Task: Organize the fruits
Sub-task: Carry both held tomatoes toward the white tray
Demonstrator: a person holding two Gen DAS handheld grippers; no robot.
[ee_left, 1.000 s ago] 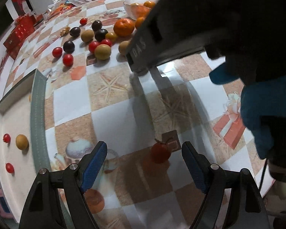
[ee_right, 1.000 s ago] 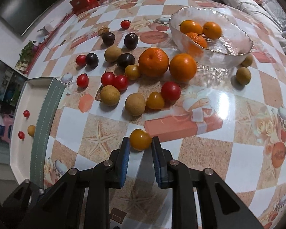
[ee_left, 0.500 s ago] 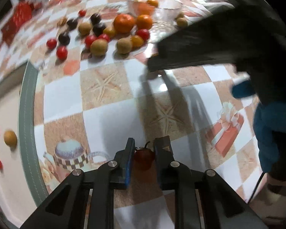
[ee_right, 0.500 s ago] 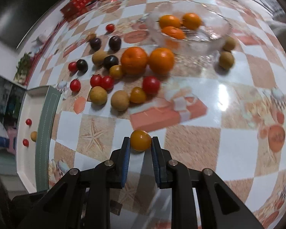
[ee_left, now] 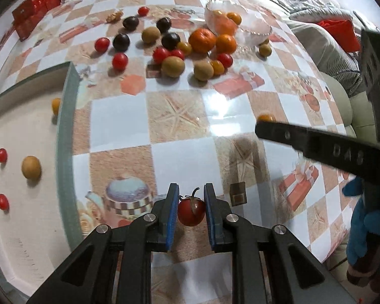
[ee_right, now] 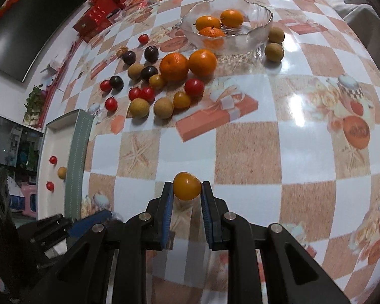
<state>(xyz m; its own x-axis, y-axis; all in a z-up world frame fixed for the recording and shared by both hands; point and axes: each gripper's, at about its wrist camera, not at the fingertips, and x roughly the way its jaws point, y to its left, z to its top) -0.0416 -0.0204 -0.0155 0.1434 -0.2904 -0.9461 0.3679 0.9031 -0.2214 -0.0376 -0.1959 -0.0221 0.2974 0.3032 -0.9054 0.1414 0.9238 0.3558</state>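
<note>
Checked tablecloth [ee_left: 119, 124], glossy, covering whole work surface. White tray [ee_left: 25, 131] with green rim at left edge, holding two small red tomatoes, one tan round fruit, one yellow fruit near rim. Glass bowl [ee_right: 240, 39] at far side, three oranges [ee_right: 210, 25] inside; two tan fruits just beside bowl on its right. Loose pile [ee_right: 162, 81] near bowl: two large oranges, dark plums, tan fruits, red and yellow tomatoes, some touching.

Left gripper [ee_left: 191, 211] clamped on red tomato [ee_left: 191, 214], stem up, pinched between blue pads, lifted just clear of cloth. Right gripper [ee_right: 186, 197] clamped on yellow tomato [ee_right: 187, 186], at fingertips, above cloth, well apart from pile. Blue-gloved hand [ee_left: 367, 217] at right edge of left view.
</note>
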